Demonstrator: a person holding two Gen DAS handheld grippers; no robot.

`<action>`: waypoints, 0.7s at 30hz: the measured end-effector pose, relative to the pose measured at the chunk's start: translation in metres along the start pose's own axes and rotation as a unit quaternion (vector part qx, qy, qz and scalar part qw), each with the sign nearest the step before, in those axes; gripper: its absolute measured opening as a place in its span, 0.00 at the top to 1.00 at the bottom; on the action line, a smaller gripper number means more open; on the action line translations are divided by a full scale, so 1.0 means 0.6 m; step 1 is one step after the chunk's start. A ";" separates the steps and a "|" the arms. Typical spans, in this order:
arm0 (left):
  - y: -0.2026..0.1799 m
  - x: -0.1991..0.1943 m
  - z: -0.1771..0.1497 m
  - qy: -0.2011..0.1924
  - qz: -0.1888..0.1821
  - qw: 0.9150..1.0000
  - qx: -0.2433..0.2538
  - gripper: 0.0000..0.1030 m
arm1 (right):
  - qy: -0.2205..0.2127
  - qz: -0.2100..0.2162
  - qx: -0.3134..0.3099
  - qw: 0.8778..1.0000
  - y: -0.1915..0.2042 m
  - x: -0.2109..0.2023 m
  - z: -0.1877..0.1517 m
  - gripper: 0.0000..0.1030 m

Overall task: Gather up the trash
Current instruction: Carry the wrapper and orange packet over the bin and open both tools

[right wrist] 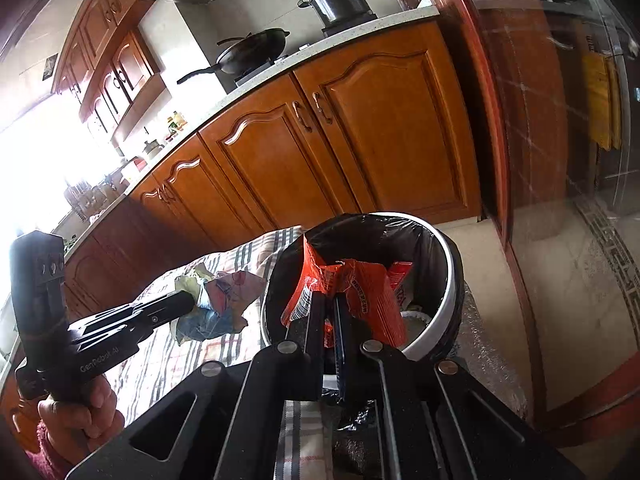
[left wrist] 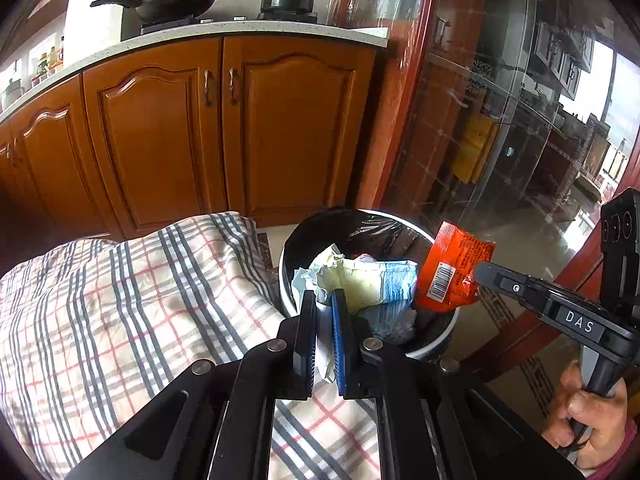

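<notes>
Now over the plaid-covered desk (left wrist: 120, 300) and beside it, at 1 o'clock in the left wrist view, the black-lined bin (left wrist: 430, 350). Largest to smallest from there: bin, then crumpled pale-and-blue wrapper (left wrist: 372, 284), then red snack packet (left wrist: 456, 268).

Left tongs (left wrist: 323, 300) clamped on the crumpled wrapper, held at the bin's near rim; right tongs (right wrist: 329, 308) clamped on the red packet, already above the liner's mouth.

Best done, judging by this: carry each piece well past the rim toward 12 o'clock before parting the tongs, so nothing slides back onto the cloth; release the red packet first, since it sits deeper over the opening; keep both tools apart to avoid a knock.

Left wrist view only: barcode on the red packet, wrapper overlapping the rim, a hand (left wrist: 588, 412) on the right tool's grip. Right wrist view only: bin's inner depth with something pale at the bottom, wrapper seemingly short of the rim at 9 o'clock.
</notes>
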State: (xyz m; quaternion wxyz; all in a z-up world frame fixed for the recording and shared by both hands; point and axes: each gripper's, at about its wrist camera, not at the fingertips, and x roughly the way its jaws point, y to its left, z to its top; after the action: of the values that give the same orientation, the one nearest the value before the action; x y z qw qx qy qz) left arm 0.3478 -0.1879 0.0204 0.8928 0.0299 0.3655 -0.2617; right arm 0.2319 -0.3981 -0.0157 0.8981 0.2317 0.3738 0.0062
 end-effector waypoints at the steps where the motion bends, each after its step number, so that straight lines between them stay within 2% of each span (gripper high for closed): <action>1: -0.002 0.008 0.004 0.002 0.001 1.000 0.001 0.94 | 0.001 -0.001 -0.001 1.000 -0.002 0.002 0.002 0.96; 10: -0.026 0.064 0.033 0.018 0.011 1.000 0.014 0.94 | 0.019 -0.018 -0.016 1.000 -0.011 0.026 0.019 0.96; 21: -0.039 0.118 0.043 0.045 0.018 0.999 0.015 0.94 | 0.046 -0.029 -0.021 0.998 -0.024 0.063 0.024 0.96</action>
State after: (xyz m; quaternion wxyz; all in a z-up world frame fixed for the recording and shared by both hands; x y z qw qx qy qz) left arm 0.3950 -0.2462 -0.0047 0.8795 0.0613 0.4005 -0.2497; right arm 0.2665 -0.4098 -0.0379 0.8846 0.2013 0.4208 -0.0010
